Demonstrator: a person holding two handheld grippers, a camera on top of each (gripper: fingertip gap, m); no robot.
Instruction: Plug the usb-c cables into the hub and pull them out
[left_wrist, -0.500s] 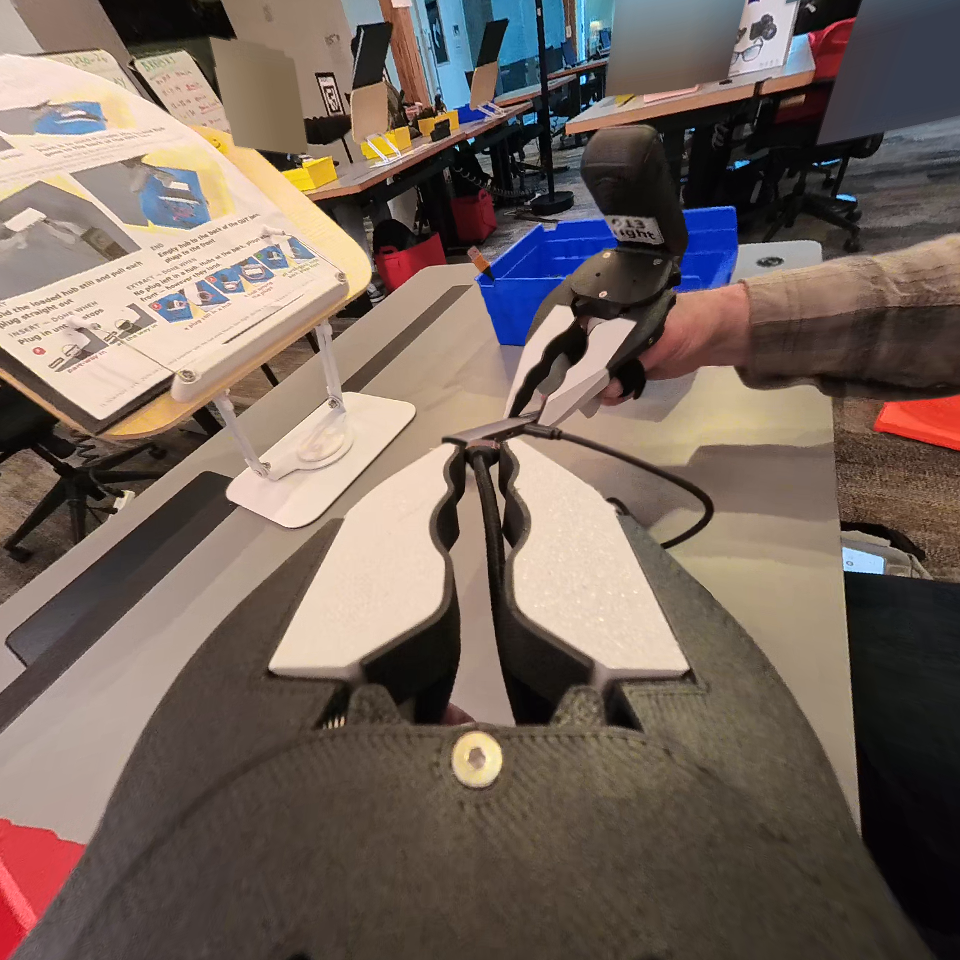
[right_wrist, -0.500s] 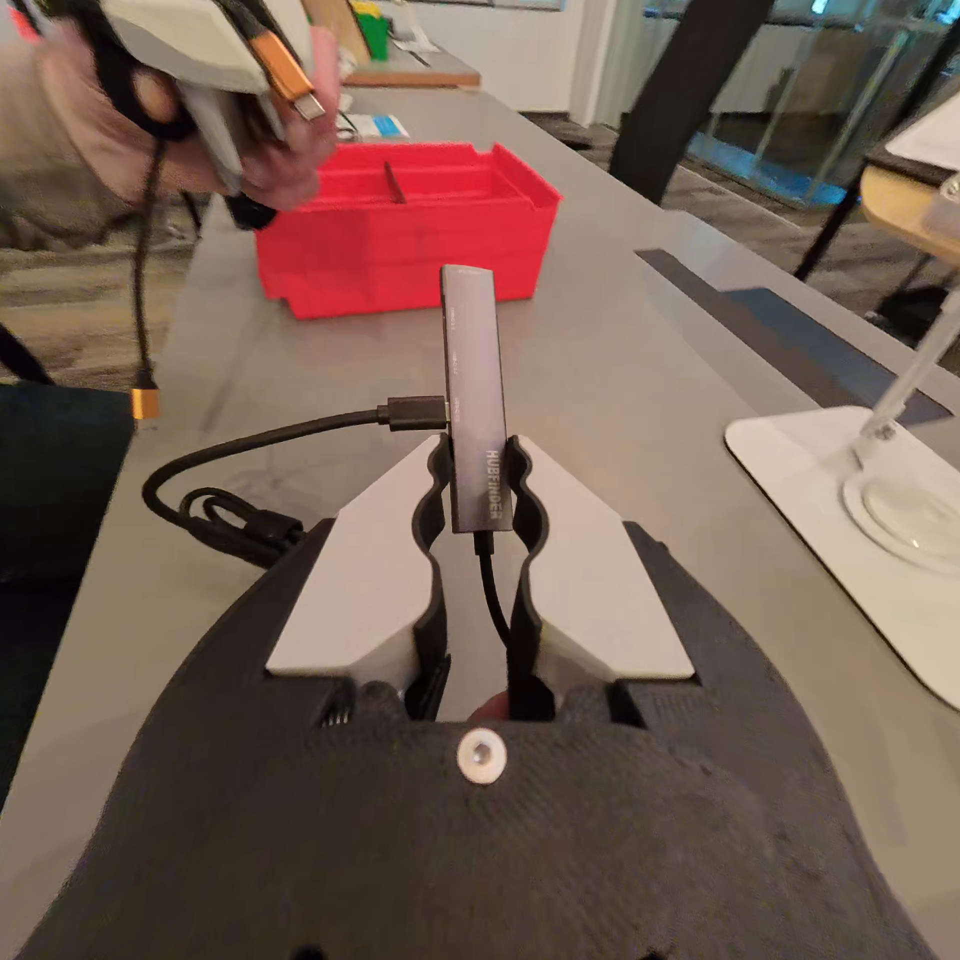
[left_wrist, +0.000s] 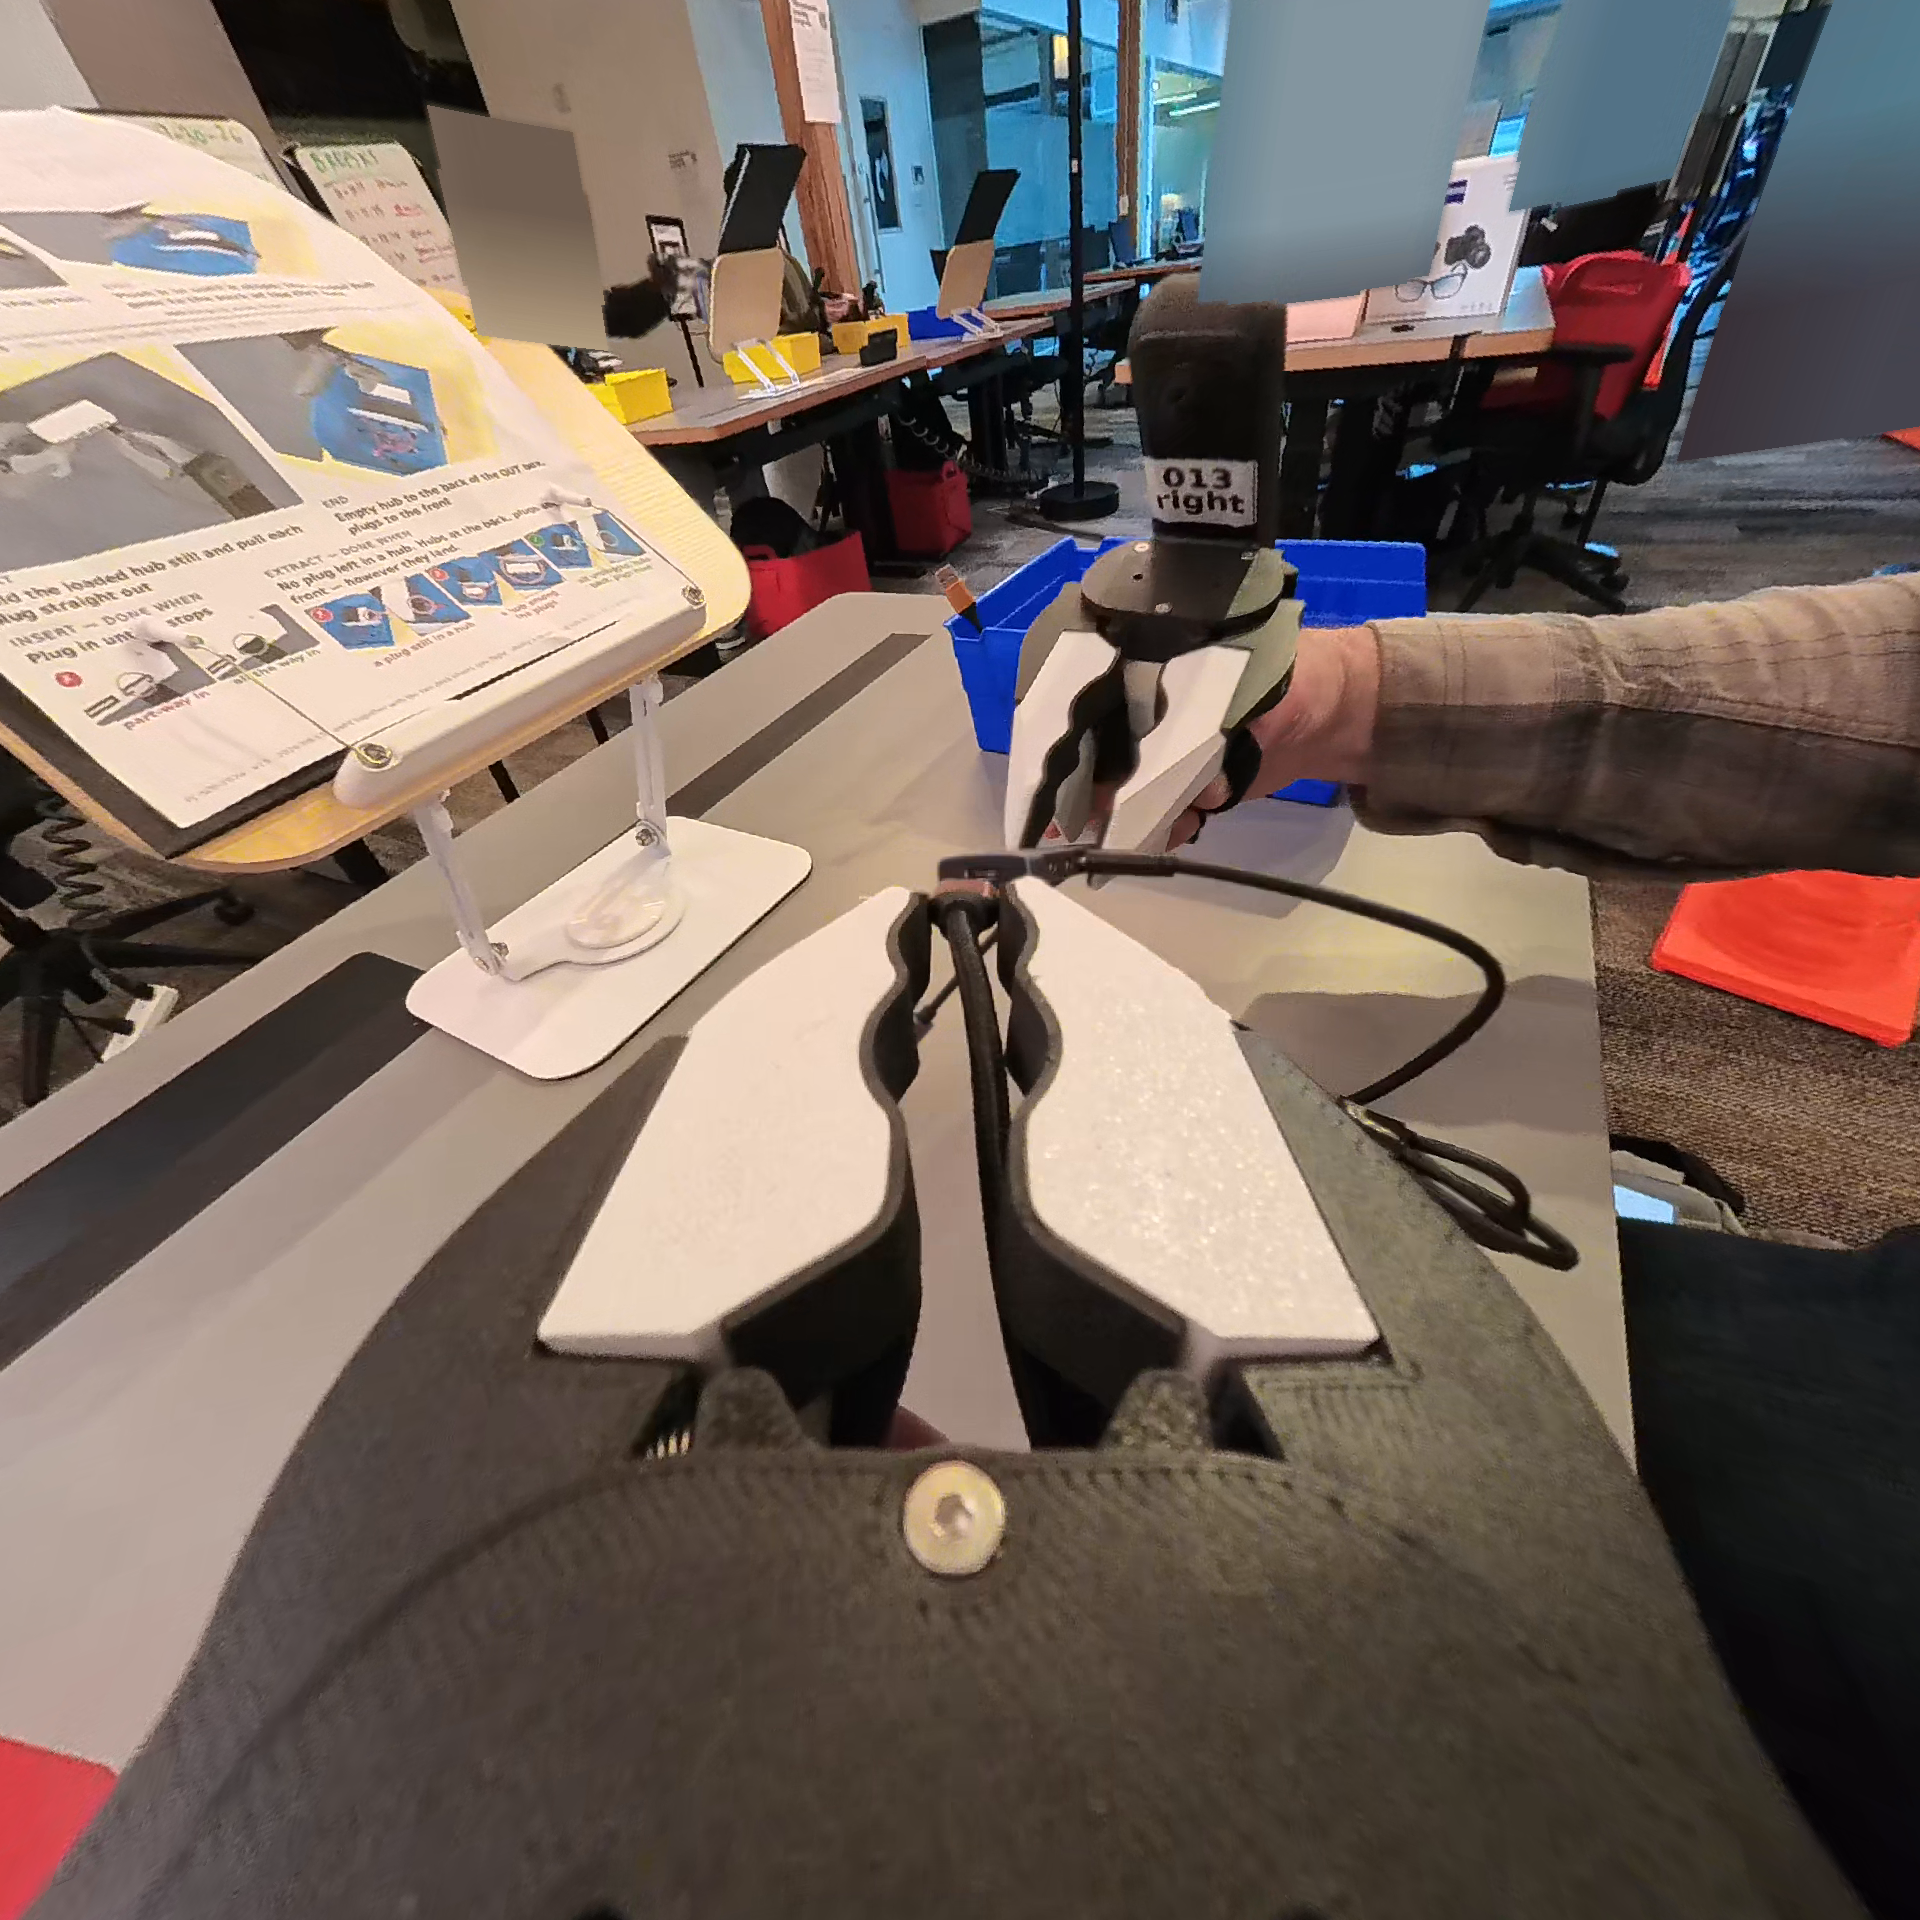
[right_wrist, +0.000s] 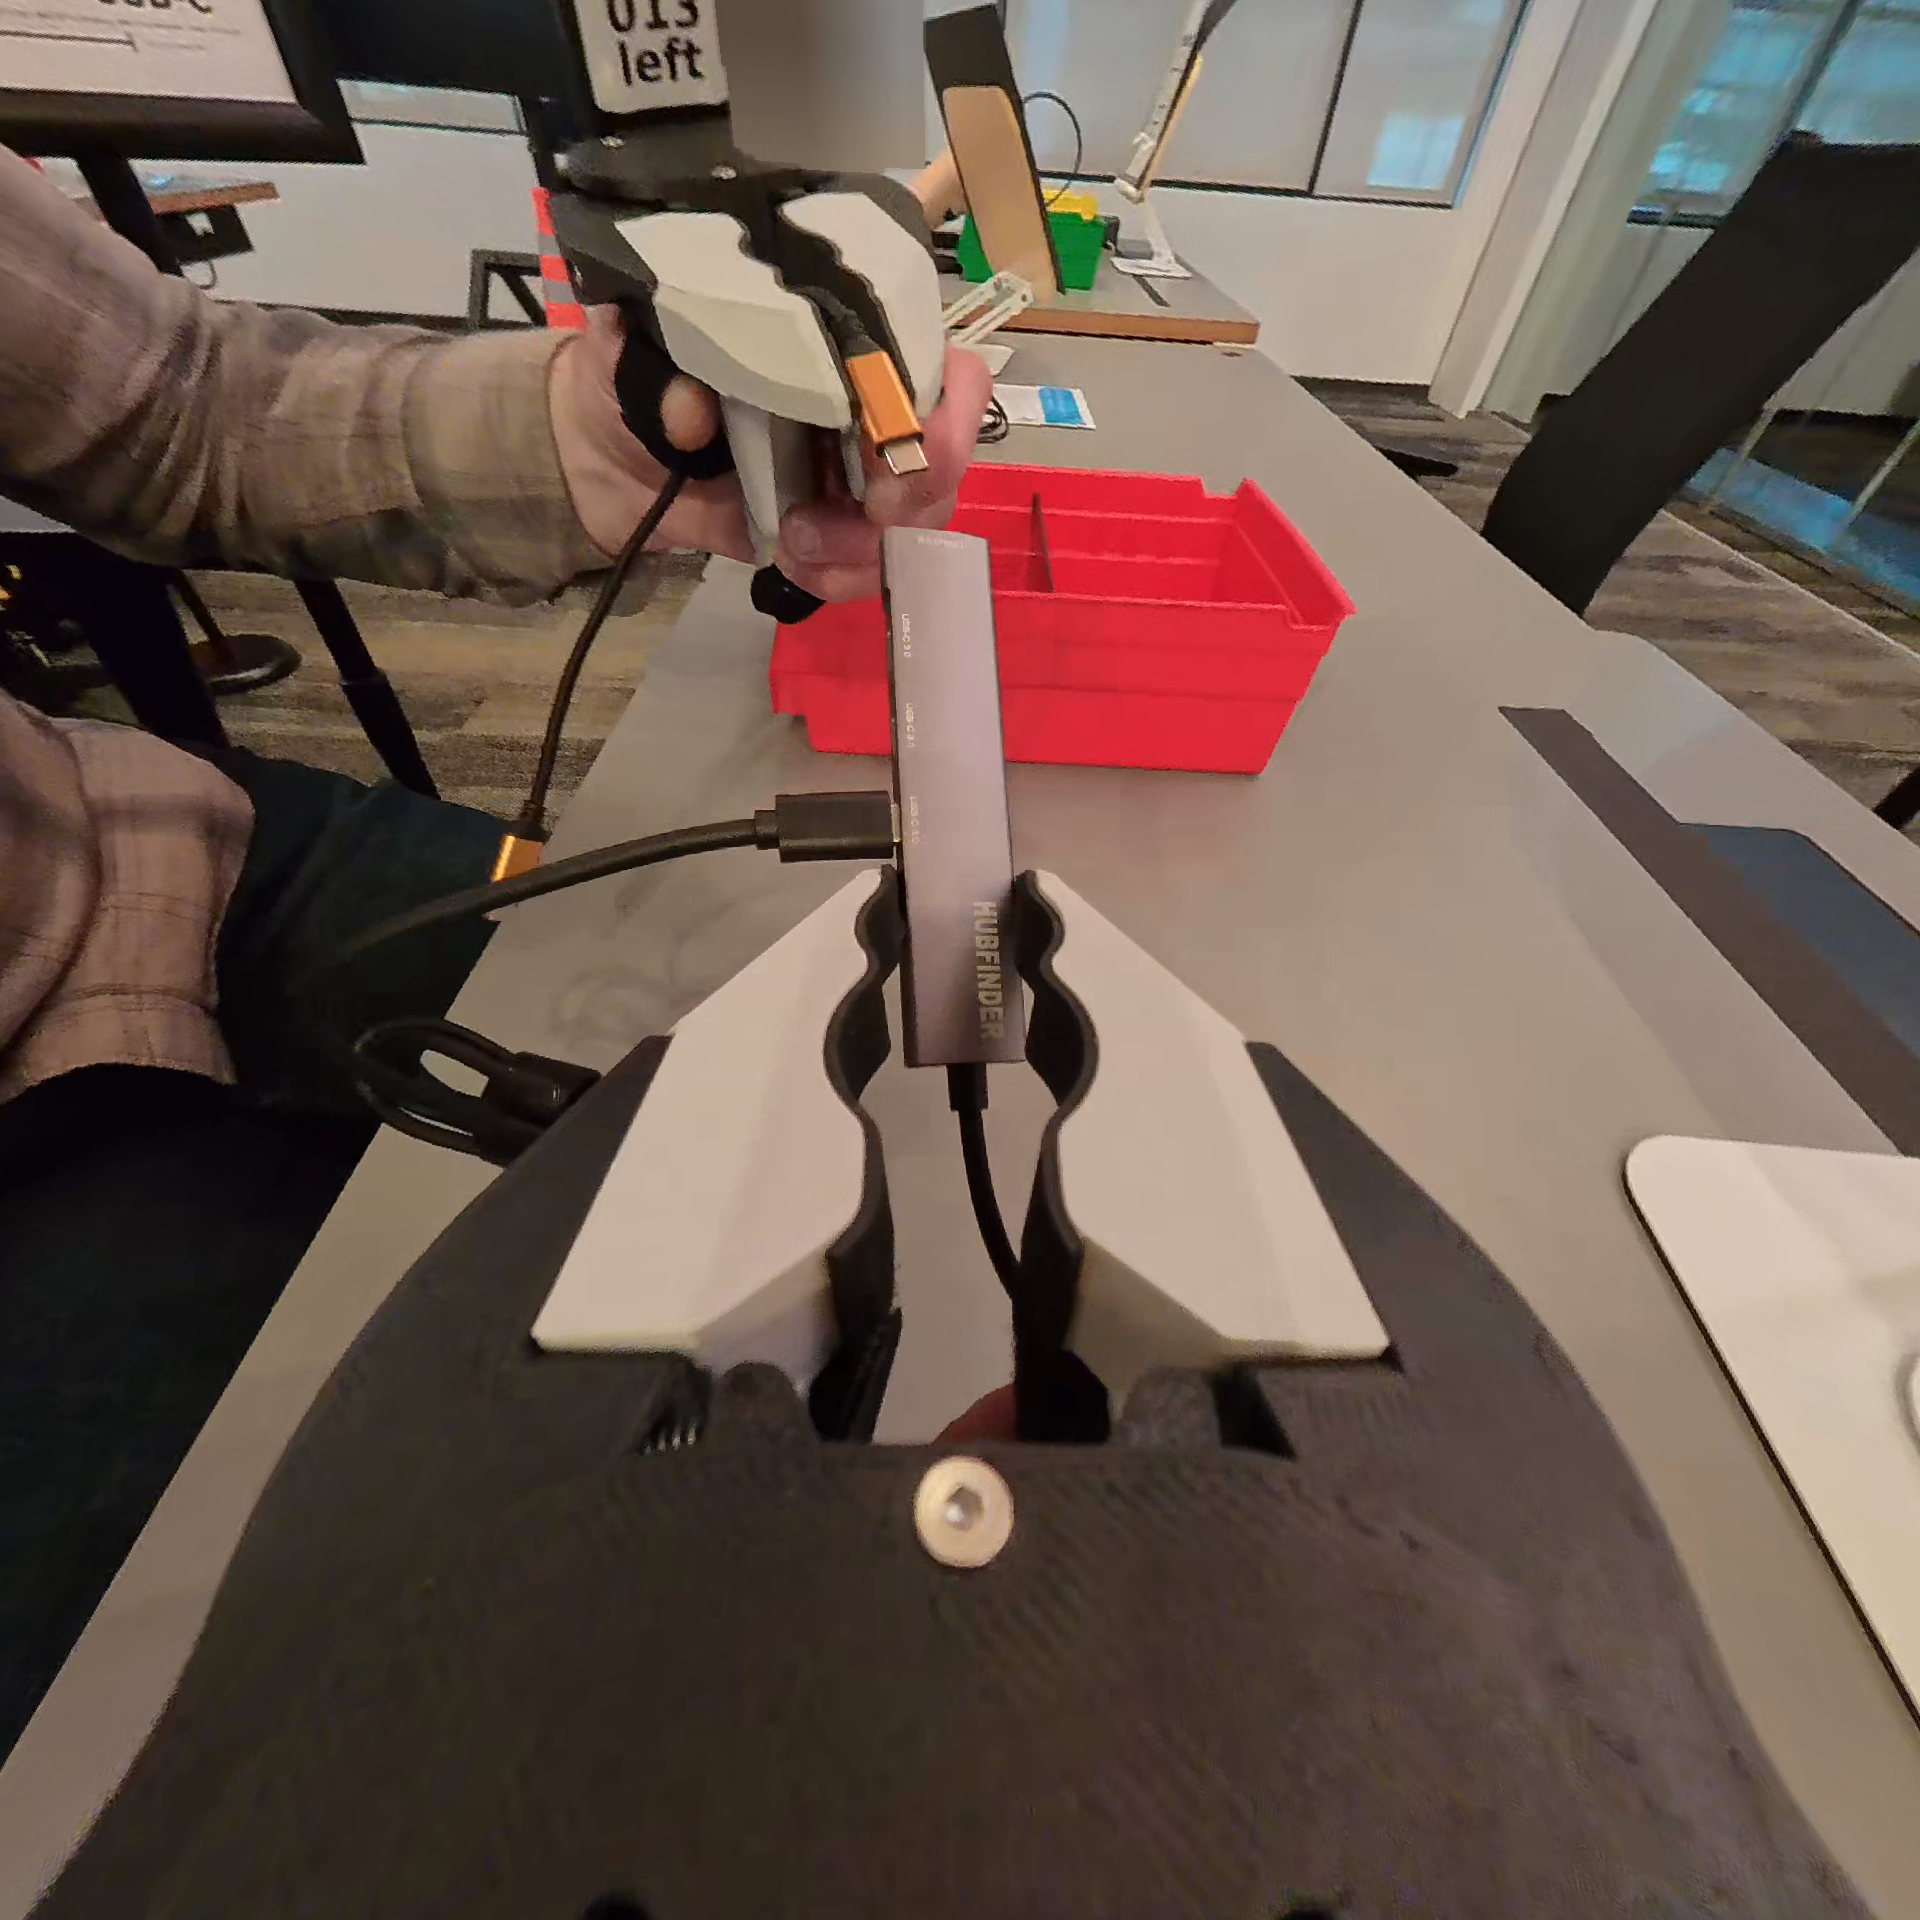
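My right gripper (right_wrist: 951, 883) is shut on the near end of a slim grey hub (right_wrist: 940, 675), held above the grey table and pointing away. A black USB-C plug (right_wrist: 831, 826) sits in the hub's left side port. My left gripper (left_wrist: 961, 899) is shut on a black braided cable (left_wrist: 982, 1039) with an orange USB-C plug (right_wrist: 883, 410). In the right wrist view the left gripper (right_wrist: 821, 468) hovers just above the hub's far end, plug apart from it. In the left wrist view the right gripper (left_wrist: 1060, 831) holds the hub (left_wrist: 982, 864) edge-on.
A red bin (right_wrist: 1143, 665) stands behind the hub. A blue bin (left_wrist: 982, 675) sits behind the right gripper. An instruction board (left_wrist: 312, 520) on a white stand base (left_wrist: 613, 956) is at the left. A coiled black cable (right_wrist: 468, 1081) lies at the table's edge. There is about 11 cm between the tips of the two grippers.
The left gripper with the orange plug has moved in toward the hub's far end. The right gripper still holds the hub, now turned more face-on to the left wrist view.
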